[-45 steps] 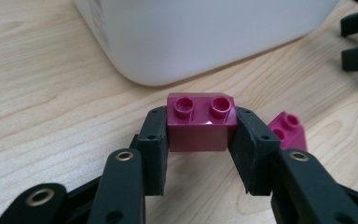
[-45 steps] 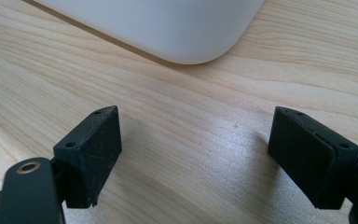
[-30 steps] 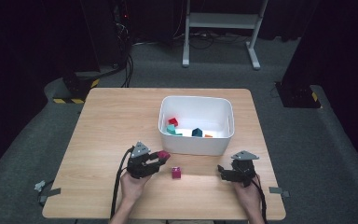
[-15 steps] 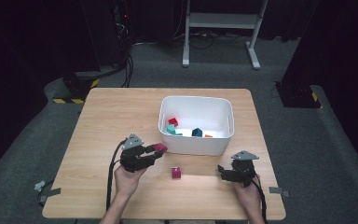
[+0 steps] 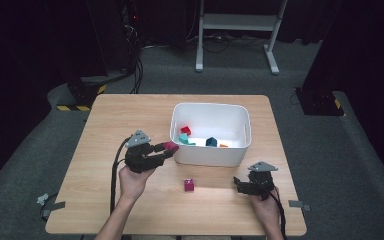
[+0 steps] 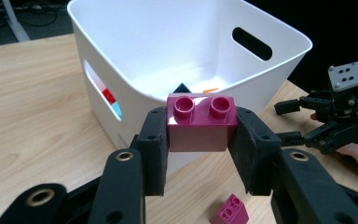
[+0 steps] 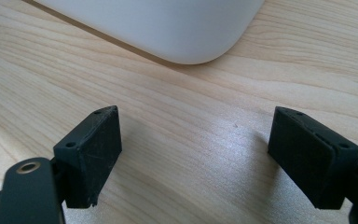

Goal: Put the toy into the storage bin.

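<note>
From the high view we see the left tool [image 5: 166,149] holding a magenta two-stud plastic brick [image 5: 171,146] beside the white plastic bin [image 5: 211,156]. In its view we see it clamped. Our right tool [image 7: 196,154] gapes wide, empty, above the wooden bench [image 7: 177,107].

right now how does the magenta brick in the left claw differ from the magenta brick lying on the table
The held magenta brick is clamped between the left claw pads, up off the wood beside the white bin; the loose magenta brick lies free on the table, touched by nothing. The held one sits level, studs up; the loose one lies tipped, studs angled sideways. Both share the same magenta colour and two round studs.
</note>
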`<state>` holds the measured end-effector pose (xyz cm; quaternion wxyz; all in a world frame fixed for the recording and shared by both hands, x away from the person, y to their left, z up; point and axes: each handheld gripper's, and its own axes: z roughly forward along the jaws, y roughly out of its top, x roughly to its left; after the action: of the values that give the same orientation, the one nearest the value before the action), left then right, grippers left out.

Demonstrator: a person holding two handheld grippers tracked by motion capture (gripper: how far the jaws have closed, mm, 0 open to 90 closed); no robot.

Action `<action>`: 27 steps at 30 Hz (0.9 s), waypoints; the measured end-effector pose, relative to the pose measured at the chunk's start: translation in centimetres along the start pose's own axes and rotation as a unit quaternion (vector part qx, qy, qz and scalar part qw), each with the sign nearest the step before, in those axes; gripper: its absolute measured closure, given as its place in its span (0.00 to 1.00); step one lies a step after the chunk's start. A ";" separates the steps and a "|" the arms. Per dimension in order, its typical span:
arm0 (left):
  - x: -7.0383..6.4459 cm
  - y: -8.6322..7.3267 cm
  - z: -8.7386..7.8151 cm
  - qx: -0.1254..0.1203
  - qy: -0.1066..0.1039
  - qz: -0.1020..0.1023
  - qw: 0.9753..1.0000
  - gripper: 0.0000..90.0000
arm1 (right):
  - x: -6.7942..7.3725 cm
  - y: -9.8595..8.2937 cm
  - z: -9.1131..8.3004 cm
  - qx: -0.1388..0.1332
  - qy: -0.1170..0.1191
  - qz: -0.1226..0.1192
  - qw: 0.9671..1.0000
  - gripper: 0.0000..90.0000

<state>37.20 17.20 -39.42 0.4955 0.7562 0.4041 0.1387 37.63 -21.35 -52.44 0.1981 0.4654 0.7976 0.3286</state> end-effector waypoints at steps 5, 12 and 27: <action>0.0 1.5 0.1 -0.004 -0.006 0.004 1.000 0.65 | 0.0 0.0 0.0 0.000 0.000 0.000 1.000 0.19; 0.2 3.4 1.3 0.000 -0.007 0.009 1.000 0.65 | 0.0 0.0 0.0 0.000 0.000 0.001 1.000 0.19; 0.8 4.9 4.7 0.021 0.002 0.007 1.000 0.65 | 0.0 0.0 0.0 0.000 0.000 0.000 1.000 0.19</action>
<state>42.88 13.93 -37.60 0.4782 0.7688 0.4025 0.1352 37.62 -21.34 -52.43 0.1979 0.4656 0.7975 0.3286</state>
